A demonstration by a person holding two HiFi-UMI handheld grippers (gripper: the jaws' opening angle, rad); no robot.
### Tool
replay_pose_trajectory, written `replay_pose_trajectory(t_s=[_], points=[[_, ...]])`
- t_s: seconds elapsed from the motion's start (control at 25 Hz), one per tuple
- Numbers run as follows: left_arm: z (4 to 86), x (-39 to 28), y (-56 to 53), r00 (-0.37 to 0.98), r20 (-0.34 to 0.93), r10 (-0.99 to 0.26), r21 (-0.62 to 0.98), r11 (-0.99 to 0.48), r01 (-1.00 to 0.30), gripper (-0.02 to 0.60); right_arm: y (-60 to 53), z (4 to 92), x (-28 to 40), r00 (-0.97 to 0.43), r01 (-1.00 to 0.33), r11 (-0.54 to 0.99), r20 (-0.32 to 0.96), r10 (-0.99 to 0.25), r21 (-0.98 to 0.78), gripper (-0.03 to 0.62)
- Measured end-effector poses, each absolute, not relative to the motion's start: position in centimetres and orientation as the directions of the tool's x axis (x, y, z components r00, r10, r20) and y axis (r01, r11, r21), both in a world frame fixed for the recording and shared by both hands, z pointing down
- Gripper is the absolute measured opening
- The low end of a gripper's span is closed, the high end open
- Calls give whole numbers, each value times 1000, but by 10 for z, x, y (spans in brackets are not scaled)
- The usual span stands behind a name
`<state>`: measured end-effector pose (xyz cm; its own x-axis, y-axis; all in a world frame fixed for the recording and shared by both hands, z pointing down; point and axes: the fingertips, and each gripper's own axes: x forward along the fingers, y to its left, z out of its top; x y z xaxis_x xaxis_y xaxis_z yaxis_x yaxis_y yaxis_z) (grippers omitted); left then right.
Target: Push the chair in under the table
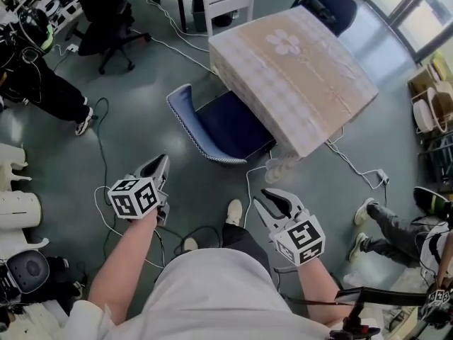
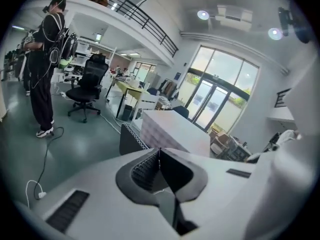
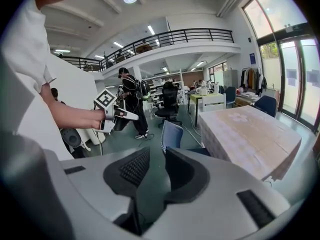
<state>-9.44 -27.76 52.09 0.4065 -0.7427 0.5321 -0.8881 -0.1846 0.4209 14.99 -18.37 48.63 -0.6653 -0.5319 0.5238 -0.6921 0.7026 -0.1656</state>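
A blue chair stands on the grey floor with its seat partly under the table, which wears a beige checked cloth with a flower. Its backrest faces me. My left gripper hangs in the air short of the backrest, jaws shut with nothing between them. My right gripper is held near the table's front corner, jaws open and empty. Neither touches the chair. The right gripper view shows the chair, the table and my left gripper at the left.
Cables and a power strip lie on the floor around the table. A white chair and a dark chair stand beyond it, a black office chair at the far left. People stand at the left and right.
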Motion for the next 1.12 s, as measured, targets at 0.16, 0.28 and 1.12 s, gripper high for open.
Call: replay_pose_trajectory(t_s=[0.16,0.28,1.12], points=[[496,-113,-212,492,500,-713,410,-306,-859,11,-155,472,109,-679,-667,736,505,-533,-119,73],[480,-129,-170,558,459,-691,424,-382,-821,11,-135,463,78,-676,-660,747,500,-541,-83,47],[443,-179,30,764,311,-565,423,-638,-644,9,31,447,-55,-696,-602,799,497,-518,-11,15]])
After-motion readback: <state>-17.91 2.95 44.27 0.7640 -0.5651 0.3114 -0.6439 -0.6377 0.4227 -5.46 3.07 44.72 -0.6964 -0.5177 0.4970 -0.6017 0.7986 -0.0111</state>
